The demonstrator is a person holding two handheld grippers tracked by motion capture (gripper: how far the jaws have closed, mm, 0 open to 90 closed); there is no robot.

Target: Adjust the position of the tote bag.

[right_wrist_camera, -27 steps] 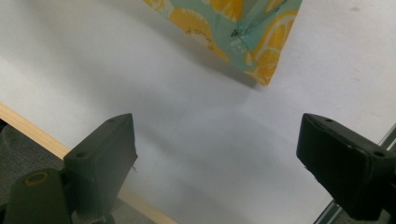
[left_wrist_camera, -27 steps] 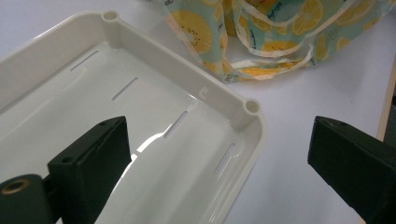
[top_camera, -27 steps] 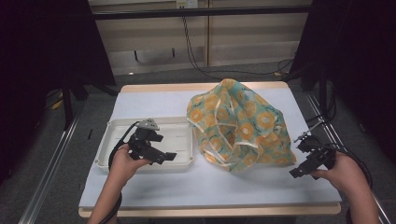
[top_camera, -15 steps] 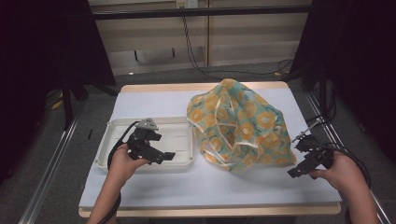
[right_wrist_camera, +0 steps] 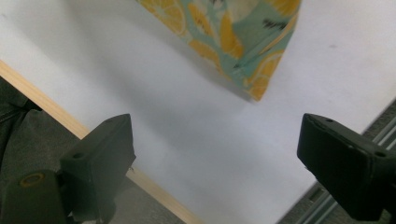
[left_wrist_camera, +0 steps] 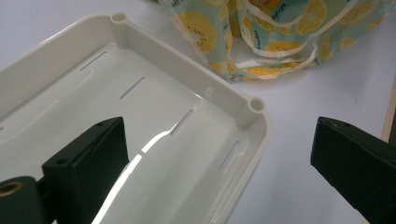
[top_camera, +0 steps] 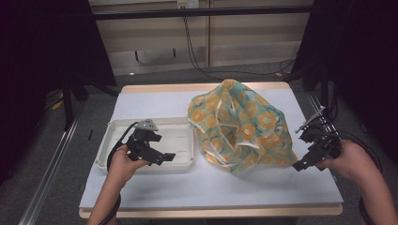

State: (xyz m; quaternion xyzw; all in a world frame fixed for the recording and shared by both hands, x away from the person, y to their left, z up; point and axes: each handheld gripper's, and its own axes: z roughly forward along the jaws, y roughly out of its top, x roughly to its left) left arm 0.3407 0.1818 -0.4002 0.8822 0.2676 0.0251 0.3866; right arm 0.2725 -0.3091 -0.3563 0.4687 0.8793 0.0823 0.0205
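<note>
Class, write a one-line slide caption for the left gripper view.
Open left gripper hovers over the corner of an empty white tray, lemon-print cloth beyond.

Looks like a lab recording station, not a home: white-topped table (top_camera: 155, 187) with a wood edge, standing on grey carpet, with metal rails (top_camera: 47, 168) running along both sides of it. Black curtains (top_camera: 42, 47) close off left and right, cables (top_camera: 197, 61) trail down a plain panelled wall behind. Person works with a handheld left gripper (top_camera: 164, 157) and right gripper (top_camera: 300, 165), both cabled, typical data-collection rig.
</note>
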